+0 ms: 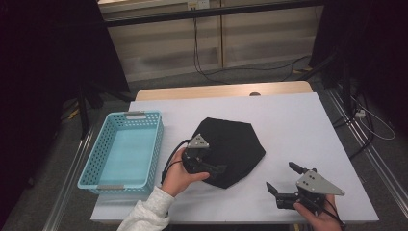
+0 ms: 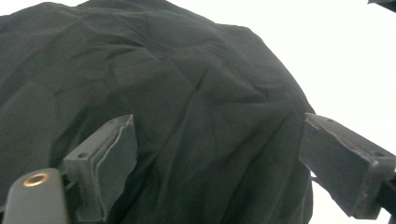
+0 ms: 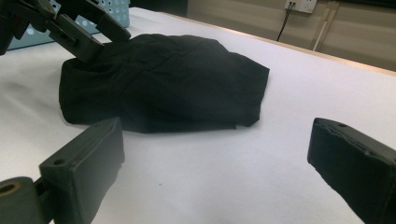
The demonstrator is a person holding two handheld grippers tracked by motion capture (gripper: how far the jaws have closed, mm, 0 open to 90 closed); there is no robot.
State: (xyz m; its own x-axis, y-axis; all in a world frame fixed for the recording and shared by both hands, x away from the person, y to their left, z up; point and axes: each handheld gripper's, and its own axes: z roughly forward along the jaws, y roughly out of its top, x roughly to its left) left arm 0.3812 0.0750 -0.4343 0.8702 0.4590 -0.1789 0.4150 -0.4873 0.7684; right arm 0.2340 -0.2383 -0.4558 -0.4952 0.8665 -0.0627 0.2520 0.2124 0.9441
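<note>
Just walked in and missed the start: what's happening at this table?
A person is working on a folded black cloth garment lying on the white table, with a two-jaw gripper in each hand. The left gripper is at the garment's near-left edge, jaws open over the fabric, not clamped. The right gripper rests open on the table to the garment's right, apart from it. A light blue perforated plastic basket stands to the left with nothing in it.

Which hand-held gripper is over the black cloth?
The left hand-held gripper: its open jaws straddle the near-left edge of the black cloth, beside the blue basket. The right hand-held gripper sits apart over bare white table.
</note>
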